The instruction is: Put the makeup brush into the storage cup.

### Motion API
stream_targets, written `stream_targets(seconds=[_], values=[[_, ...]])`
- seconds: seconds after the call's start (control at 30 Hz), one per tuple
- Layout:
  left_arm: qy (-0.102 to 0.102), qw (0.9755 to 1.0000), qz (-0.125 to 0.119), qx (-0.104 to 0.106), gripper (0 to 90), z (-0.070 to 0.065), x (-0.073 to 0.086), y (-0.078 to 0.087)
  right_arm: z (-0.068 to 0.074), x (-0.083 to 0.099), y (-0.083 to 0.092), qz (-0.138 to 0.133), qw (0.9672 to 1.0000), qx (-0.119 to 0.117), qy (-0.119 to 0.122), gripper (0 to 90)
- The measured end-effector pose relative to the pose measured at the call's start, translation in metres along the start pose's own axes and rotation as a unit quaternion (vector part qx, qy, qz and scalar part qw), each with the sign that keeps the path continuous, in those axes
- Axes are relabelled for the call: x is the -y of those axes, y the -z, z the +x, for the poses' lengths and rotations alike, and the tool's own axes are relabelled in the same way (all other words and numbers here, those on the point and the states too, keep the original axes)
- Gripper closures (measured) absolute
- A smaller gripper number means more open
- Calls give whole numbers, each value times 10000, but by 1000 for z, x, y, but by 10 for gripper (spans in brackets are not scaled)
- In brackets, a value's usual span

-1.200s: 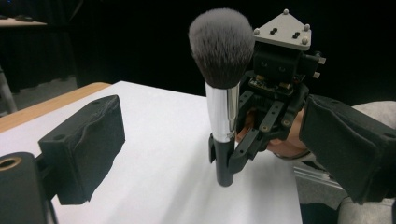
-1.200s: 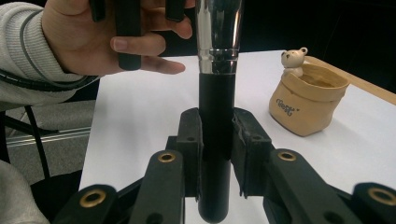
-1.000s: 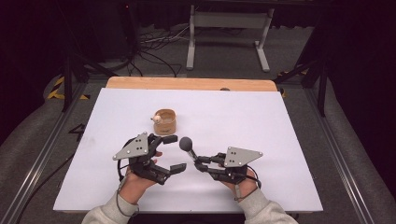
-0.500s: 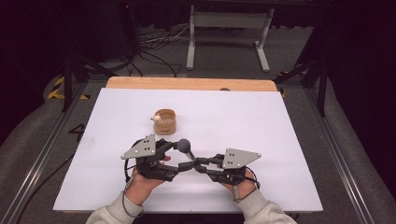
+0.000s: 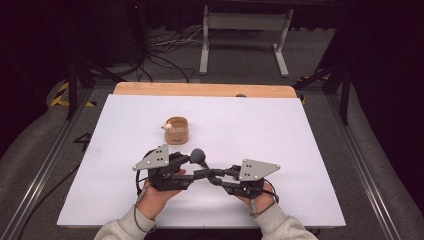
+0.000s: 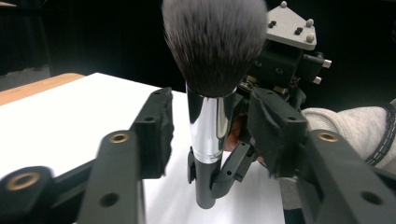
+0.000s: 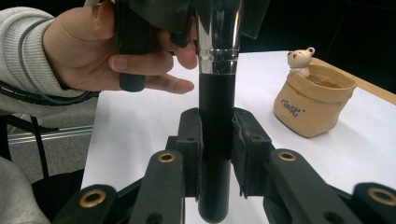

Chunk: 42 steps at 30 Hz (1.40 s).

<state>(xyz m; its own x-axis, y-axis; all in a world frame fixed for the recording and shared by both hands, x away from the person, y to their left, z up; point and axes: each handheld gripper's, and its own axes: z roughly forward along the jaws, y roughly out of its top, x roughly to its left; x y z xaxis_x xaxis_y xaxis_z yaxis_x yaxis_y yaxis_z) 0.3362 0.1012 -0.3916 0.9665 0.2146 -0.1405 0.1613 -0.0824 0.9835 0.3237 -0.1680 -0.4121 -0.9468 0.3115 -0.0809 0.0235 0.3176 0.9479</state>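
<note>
A makeup brush (image 5: 198, 156) with a dark fluffy head, silver ferrule (image 6: 212, 116) and black handle (image 7: 215, 93) stands upright above the white table. My right gripper (image 7: 215, 140) is shut on the black handle, its pads pressed against both sides. My left gripper (image 6: 213, 123) reaches in from the left with the ferrule between its jaws. Those jaws have just been closing, and a gap still shows on each side of the ferrule. In the high view the left gripper (image 5: 195, 171) and right gripper (image 5: 216, 176) meet tip to tip under the brush head.
A small tan pot (image 5: 176, 130) with a bear figure on its rim (image 7: 299, 58) stands behind the grippers, left of centre. The white sheet (image 5: 300, 150) covers the table up to a wooden strip (image 5: 200, 90) at the far edge.
The left gripper's jaws have narrowed around the brush and edged slightly toward it. The right gripper and the brush have held still.
</note>
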Motion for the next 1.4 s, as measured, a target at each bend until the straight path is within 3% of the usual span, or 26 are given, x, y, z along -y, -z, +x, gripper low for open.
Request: stream_targets(seconds=[0.1, 0.27, 0.43, 0.5, 0.9, 1.1, 1.17, 1.27, 1.4], values=[[-1, 10000, 22, 24, 575, -1, 0, -2, 0, 0, 0, 8, 10000, 8, 9, 752], [25, 10000, 17, 37, 583, -1, 1, -2, 0, 1, 0, 8, 10000, 6, 2, 752], [17, 10000, -31, 4, 689, 0, 1, 0, 1, 1, -1, 4, 10000, -18, 32, 752], [88, 9999, -47, 37, 696, 1, 2, 1, 2, 1, -1, 0, 10000, -19, 50, 751], [2, 10000, -52, -3, 701, 0, 2, 1, 2, 0, -1, 14, 10000, -70, 26, 731], [-104, 9999, -72, -21, 702, 5, -9, 1, -1, -8, 3, -87, 9999, 21, -132, 343], [-137, 9999, -57, -48, 702, 6, -11, 1, -2, -9, 4, -114, 9998, 32, -133, 306], [-267, 9995, 25, -167, 701, 8, -19, 3, -6, -11, 10, -263, 9991, 124, -310, 126], [-311, 9991, -7, -305, 701, 11, -27, 7, -7, -12, 13, -295, 9984, 225, -416, 57]])
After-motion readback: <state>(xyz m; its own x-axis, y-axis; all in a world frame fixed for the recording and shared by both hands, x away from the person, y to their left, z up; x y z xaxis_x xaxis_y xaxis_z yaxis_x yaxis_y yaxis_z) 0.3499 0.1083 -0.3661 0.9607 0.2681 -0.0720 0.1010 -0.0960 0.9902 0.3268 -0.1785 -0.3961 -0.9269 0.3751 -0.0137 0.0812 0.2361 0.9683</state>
